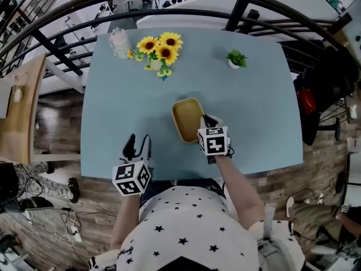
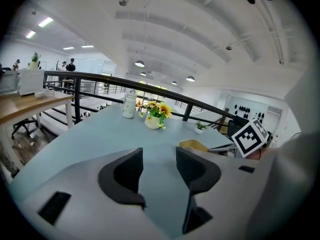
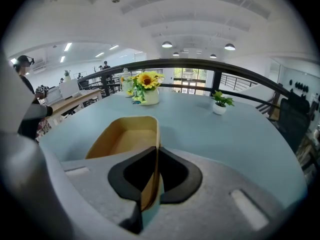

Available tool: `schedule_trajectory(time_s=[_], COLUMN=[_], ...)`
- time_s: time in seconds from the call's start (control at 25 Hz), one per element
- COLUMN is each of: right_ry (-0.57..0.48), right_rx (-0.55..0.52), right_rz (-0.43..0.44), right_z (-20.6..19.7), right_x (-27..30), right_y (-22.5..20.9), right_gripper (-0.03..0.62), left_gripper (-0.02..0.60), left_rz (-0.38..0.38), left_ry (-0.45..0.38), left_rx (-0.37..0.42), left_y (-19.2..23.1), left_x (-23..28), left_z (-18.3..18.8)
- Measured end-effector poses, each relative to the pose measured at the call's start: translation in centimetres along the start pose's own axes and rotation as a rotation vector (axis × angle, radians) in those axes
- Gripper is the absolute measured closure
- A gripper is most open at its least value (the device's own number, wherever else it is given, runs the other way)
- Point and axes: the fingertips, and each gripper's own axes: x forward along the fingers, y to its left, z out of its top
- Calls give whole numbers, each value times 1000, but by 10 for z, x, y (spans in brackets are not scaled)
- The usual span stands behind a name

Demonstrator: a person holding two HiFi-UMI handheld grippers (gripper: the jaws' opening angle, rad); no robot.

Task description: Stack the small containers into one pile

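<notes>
A yellow-brown rectangular container (image 1: 187, 119) sits on the light blue table (image 1: 130, 106), near its front edge. My right gripper (image 1: 207, 123) is shut on the container's right wall; in the right gripper view the thin wall (image 3: 151, 169) is pinched between the two black pads, and the container (image 3: 127, 139) stretches away to the left. My left gripper (image 1: 138, 147) hovers over the table's front edge, left of the container, open with nothing between its fingers (image 2: 131, 171). From the left gripper view the container (image 2: 194, 145) shows at the right, by the right gripper's marker cube (image 2: 251, 137).
A vase of sunflowers (image 1: 159, 52) and a pale bottle (image 1: 119, 43) stand at the back of the table, a small potted plant (image 1: 236, 58) at the back right. A black railing (image 1: 169, 13) runs behind the table. Chairs and bags (image 1: 307, 109) stand to the right.
</notes>
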Motion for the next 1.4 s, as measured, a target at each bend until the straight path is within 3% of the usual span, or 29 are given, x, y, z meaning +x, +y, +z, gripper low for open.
schedule_trajectory(time_s=[0.56,0.88,1.4], right_ry=[-8,-73,-187], right_rx=[-28,-33,-22], right_rz=[65,118,244], right_z=[-2,3,-11], right_x=[-1,-29,-116], right_y=[1,6,70], right_gripper=[571,526,526], left_gripper=[386,387,386], left_rz=[46,39,-12], left_ry=[-39,-56,-70], left_rx=[-28,-21,1], left_y=[-19,-31,-45], left_x=[-5,-16,-71], left_z=[-11,-13,-25])
